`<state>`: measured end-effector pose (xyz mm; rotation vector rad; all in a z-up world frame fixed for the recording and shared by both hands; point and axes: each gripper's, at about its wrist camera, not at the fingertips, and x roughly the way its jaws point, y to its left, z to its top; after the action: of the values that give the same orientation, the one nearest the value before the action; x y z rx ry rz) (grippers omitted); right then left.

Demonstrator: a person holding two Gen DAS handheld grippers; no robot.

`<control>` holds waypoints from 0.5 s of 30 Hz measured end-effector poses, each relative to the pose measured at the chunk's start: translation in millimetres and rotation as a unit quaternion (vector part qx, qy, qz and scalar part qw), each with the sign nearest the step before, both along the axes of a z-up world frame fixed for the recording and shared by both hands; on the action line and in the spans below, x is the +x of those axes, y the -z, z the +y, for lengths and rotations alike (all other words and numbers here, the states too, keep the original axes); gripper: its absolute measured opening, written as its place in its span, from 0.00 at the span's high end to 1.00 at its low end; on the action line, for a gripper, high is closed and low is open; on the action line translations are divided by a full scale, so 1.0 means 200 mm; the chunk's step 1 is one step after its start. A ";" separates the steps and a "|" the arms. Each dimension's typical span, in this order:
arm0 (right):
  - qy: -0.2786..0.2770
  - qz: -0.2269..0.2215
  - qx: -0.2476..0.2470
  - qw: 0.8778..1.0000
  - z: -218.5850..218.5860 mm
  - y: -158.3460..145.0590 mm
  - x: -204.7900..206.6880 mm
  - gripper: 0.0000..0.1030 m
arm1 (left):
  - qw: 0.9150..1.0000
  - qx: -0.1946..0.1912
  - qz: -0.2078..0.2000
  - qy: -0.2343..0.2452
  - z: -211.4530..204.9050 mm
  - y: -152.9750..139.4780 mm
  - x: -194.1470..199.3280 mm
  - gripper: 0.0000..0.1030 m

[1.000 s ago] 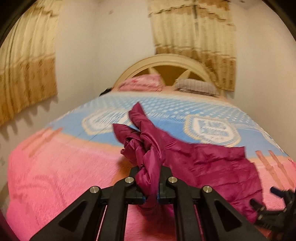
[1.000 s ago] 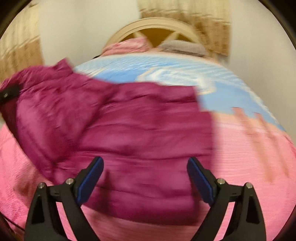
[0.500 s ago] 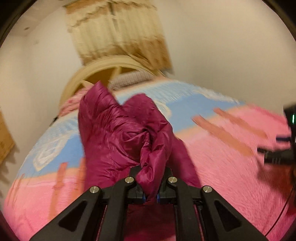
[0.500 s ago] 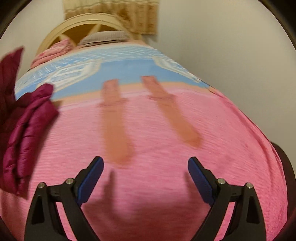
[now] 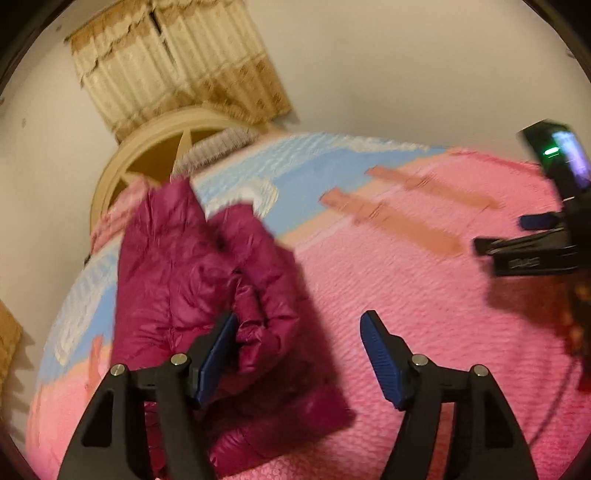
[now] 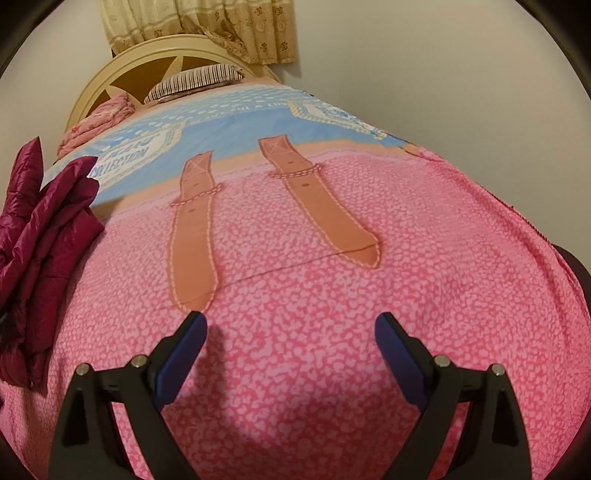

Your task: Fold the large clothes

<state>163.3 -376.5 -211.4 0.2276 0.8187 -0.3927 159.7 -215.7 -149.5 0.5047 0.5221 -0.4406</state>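
Observation:
A maroon puffer jacket (image 5: 207, 288) lies bunched on the pink and blue bedspread (image 5: 406, 295). In the left wrist view my left gripper (image 5: 299, 332) is open just over it; the jacket's folds rest against the left finger (image 5: 218, 350), nothing is clamped. My right gripper (image 6: 291, 328) is open and empty above bare pink bedspread (image 6: 295, 295), with the jacket (image 6: 40, 236) at the far left edge of its view. The right gripper's body also shows at the right edge of the left wrist view (image 5: 535, 251).
A cream headboard (image 6: 147, 59), a striped pillow (image 6: 195, 81) and a pink pillow (image 6: 99, 118) are at the far end of the bed. Curtains (image 6: 199, 26) hang behind. White walls stand at the back and right. The bed's right edge (image 6: 517, 221) drops off.
My left gripper was shut on the jacket and has opened, letting it drop onto the bed. Both views swung right; the right gripper now faces bare bedspread instead of the jacket.

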 end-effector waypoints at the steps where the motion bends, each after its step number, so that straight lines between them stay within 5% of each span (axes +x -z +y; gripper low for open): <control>1: 0.001 -0.001 0.002 1.000 -0.01 0.00 0.00 0.08 | 1.000 -0.006 -0.009 0.005 0.01 -0.04 -0.03 0.32; 4: 0.002 -0.002 0.003 1.000 -0.02 0.01 0.01 0.08 | 0.999 -0.034 -0.025 -0.004 0.10 -0.15 -0.04 0.32; 9: -0.012 0.000 -0.005 1.000 0.03 0.02 0.02 0.08 | 0.991 -0.065 -0.041 -0.106 0.44 -0.27 0.15 0.31; 15: -0.032 -0.020 0.008 0.999 0.12 -0.05 0.06 0.10 | 0.959 -0.084 -0.039 -0.266 0.89 -0.24 0.52 0.26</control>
<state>174.4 -352.4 -201.9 0.2228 0.7880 -0.3214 263.5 -37.1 -101.2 0.2019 0.5155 0.0527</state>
